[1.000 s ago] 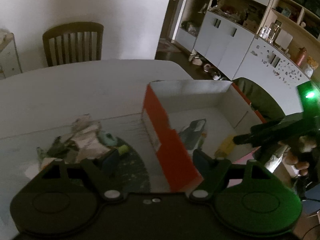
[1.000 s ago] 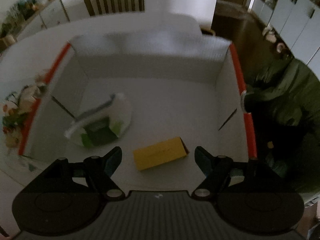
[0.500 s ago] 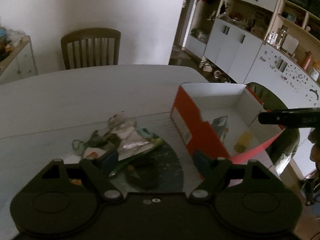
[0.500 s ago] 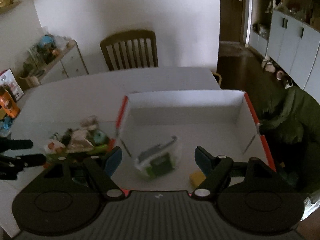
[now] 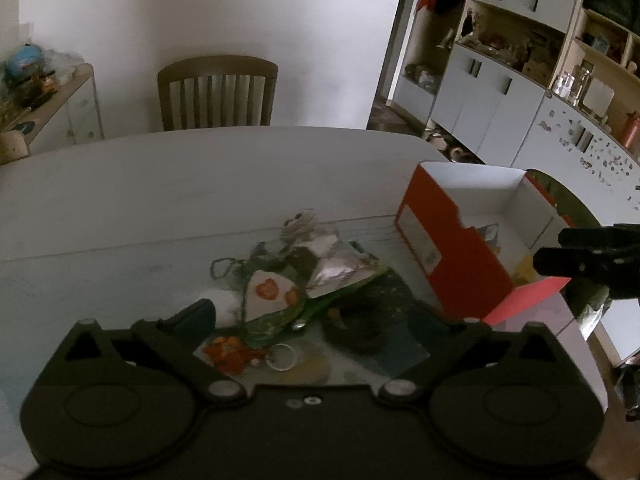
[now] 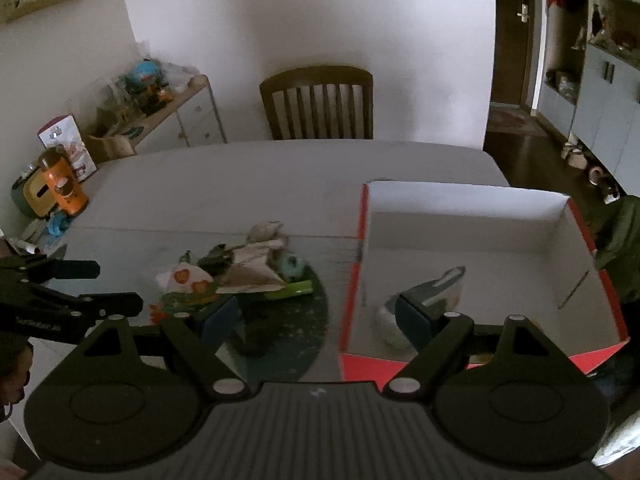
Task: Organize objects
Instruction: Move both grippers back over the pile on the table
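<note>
An orange cardboard box with a white inside point(image 5: 452, 248) point(image 6: 472, 216) stands at the table's right. In it lie a clear packet point(image 6: 424, 300) and a yellow box point(image 5: 522, 270). A pile of small things point(image 5: 304, 276) point(image 6: 236, 276) lies left of the box: snack packets, a white pouch with orange prints point(image 5: 268, 294), a key ring point(image 5: 282, 356). My left gripper point(image 5: 320, 316) is open and empty, just above the pile's near side. My right gripper point(image 6: 316, 320) is open and empty, above the box's left wall; it shows in the left wrist view point(image 5: 580, 256).
A wooden chair point(image 6: 318, 104) stands at the table's far side. A low cabinet with toys point(image 6: 160, 112) is at the far left. An orange container point(image 6: 64, 188) stands off the table's left end. White cupboards point(image 5: 500, 100) line the right wall.
Both grippers have pulled back and up from the box. The right gripper has swung left out of the box and the left gripper has swung over the pile.
</note>
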Available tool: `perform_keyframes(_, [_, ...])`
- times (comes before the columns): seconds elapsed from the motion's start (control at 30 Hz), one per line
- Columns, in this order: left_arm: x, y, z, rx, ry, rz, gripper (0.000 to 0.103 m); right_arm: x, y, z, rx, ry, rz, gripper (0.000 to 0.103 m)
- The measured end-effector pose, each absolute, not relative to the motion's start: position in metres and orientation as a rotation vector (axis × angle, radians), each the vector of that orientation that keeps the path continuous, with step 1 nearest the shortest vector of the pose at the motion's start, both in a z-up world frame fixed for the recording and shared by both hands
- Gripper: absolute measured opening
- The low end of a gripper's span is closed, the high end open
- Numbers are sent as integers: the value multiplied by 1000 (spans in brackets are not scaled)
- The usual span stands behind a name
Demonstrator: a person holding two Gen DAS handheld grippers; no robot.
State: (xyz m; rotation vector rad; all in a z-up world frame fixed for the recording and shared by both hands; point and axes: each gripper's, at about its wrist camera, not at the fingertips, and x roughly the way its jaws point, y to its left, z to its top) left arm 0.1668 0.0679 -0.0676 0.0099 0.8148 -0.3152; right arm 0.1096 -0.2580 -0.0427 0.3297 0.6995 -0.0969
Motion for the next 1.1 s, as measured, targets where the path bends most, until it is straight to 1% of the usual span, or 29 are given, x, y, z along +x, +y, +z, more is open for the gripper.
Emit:
perform_keyframes(0.4, [176, 108, -103, 14, 846, -286, 102, 141, -211, -75, 314, 817, -88, 86])
perform_keyframes(0.83, [181, 131, -149, 91, 900, -284, 101, 175, -200, -106, 301, 905, -135, 86])
perform_keyframes(1.0, [184, 130, -158, 106, 904, -312, 94, 186, -195, -118, 297, 940, -128, 86])
perform_keyframes(1.1, [186, 131, -163, 115, 902, -314, 88, 192, -191, -123, 291, 950, -127, 86])
